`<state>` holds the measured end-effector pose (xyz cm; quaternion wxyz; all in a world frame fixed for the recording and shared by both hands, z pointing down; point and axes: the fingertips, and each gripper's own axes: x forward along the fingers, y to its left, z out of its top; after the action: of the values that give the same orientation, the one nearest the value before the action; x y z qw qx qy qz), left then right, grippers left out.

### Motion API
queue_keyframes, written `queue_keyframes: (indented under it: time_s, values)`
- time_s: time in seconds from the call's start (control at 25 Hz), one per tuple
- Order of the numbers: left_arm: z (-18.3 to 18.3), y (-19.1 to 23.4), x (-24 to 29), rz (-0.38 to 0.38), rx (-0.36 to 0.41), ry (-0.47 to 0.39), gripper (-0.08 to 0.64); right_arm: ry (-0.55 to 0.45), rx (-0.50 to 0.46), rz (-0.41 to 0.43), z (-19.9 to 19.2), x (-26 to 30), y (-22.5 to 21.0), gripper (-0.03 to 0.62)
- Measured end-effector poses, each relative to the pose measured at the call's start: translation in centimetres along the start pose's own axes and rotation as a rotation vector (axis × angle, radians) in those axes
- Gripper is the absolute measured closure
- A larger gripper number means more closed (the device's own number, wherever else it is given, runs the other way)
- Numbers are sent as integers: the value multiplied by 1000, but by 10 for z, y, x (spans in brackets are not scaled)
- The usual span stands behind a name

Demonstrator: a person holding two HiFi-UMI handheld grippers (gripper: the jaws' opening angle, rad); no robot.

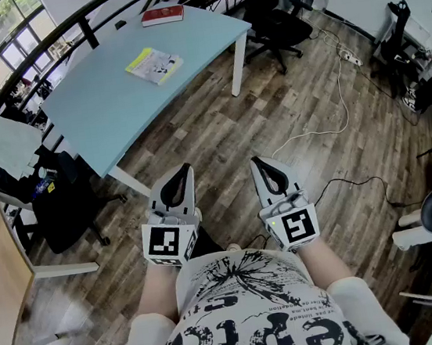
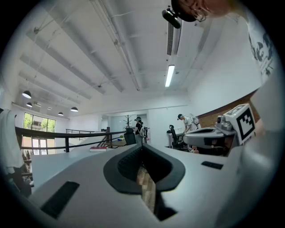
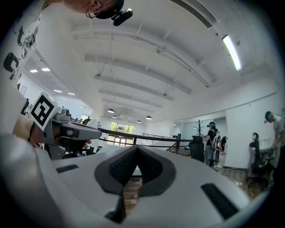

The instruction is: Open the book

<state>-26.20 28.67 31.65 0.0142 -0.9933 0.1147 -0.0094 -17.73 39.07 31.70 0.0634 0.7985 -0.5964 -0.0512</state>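
A closed red book (image 1: 162, 15) lies at the far edge of the light blue table (image 1: 105, 111); it also shows small in the left gripper view as the red book (image 2: 99, 149). A yellow and white booklet (image 1: 154, 65) lies nearer the table's middle. My left gripper (image 1: 182, 174) and right gripper (image 1: 261, 163) are held side by side close to my body, over the wooden floor and well short of the table. Both point level toward the table. Their jaws meet at the tips with nothing between them, as the left gripper (image 2: 142, 148) and right gripper (image 3: 136, 150) show in their own views.
Black office chairs stand at the table's left (image 1: 62, 204) and behind its far right corner (image 1: 276, 26). A white cable (image 1: 333, 105) and a black cable (image 1: 352, 183) run over the floor on the right. A black railing (image 1: 64, 34) runs behind the table. People (image 2: 185, 127) stand far off.
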Motion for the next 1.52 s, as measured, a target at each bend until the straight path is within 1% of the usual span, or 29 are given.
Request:
queue_keyframes:
  time_s: [0.32,0.56,0.68,0.88,1.04,1.24,1.36,1.52]
  values:
    - [-5,-8,13,-22,-6,24,538,32,22,-14,-11,1,-15,583]
    - [-13,-15,26,-44,-20,52,538,2,75,-39,-15,-3,-31,581]
    - [-17,-13,36,-45,-19,69,538,25,74,-44,-22,5,-41,581]
    - [-36,-5,63,-73,-13,123,538,49,86,-57,-38,27,-53,581]
    - [-48,21,97,-84,-17,136,538,77,99,-72,-55,62,-67,581]
    - [-60,63,159,-76,-60,130,538,116,96,-98,-77,117,-96,581]
    - [-63,95,200,-68,-70,124,538,123,81,-101,-82,163,-117,581]
    - [-60,147,262,-67,-70,113,538,130,55,-97,-82,239,-146,581]
